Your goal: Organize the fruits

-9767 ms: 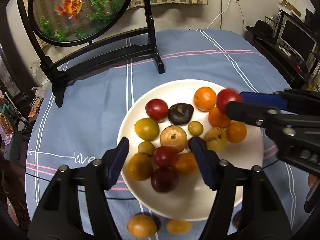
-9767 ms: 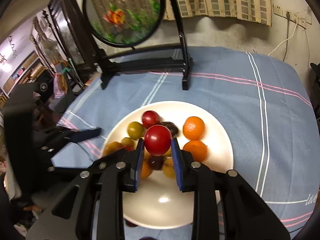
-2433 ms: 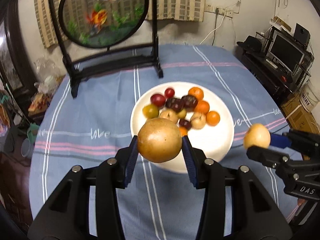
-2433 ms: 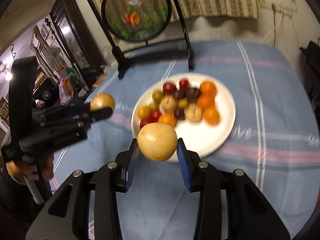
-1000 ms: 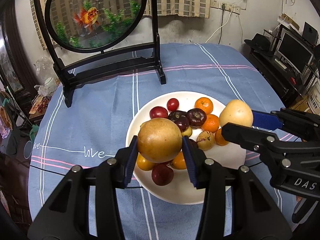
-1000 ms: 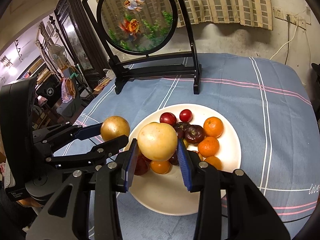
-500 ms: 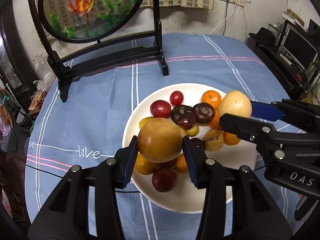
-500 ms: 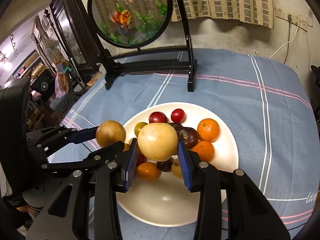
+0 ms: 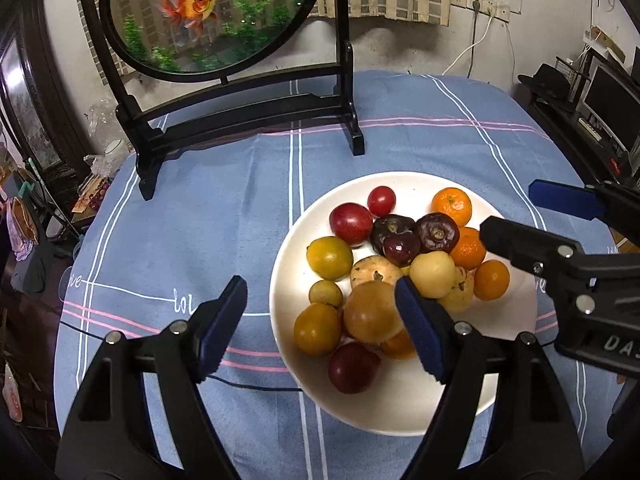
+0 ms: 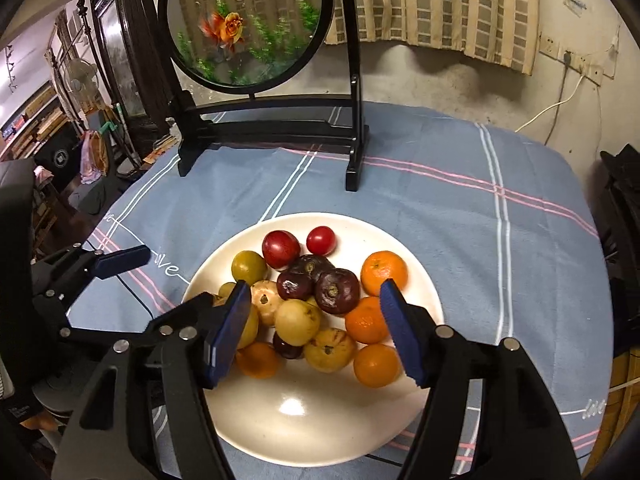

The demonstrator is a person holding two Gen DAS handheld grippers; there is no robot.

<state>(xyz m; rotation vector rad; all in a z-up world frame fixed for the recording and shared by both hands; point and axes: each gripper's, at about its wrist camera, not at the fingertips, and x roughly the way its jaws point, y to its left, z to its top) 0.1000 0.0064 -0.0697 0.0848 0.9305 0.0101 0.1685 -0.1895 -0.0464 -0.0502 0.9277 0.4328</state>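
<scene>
A white plate (image 9: pixel 384 408) (image 10: pixel 320 420) on the blue cloth holds a heap of several red, purple, yellow and orange fruits. My left gripper (image 9: pixel 320 326) hangs over the plate's near left side with its jaws opening. A round brown fruit (image 9: pixel 372 312) lies on the heap, close by the left gripper's right finger and free of the pads. My right gripper (image 10: pixel 316 332) (image 9: pixel 540 220) is over the plate too, its jaws opening. A pale yellow fruit (image 10: pixel 298 322) (image 9: pixel 432 274) rests on the heap between the fingers, touching neither. The left gripper (image 10: pixel 160 284) shows at the right view's left side.
A round goldfish panel on a black stand (image 9: pixel 244 120) (image 10: pixel 276 136) occupies the far part of the table. A thin black cable (image 9: pixel 248 386) runs on the cloth by the plate's near left rim. A desk with monitors (image 9: pixel 608 100) stands beyond the right table edge.
Both grippers have opened wide. The brown fruit left the left gripper and the pale yellow fruit left the right one; both now lie on the heap in the plate.
</scene>
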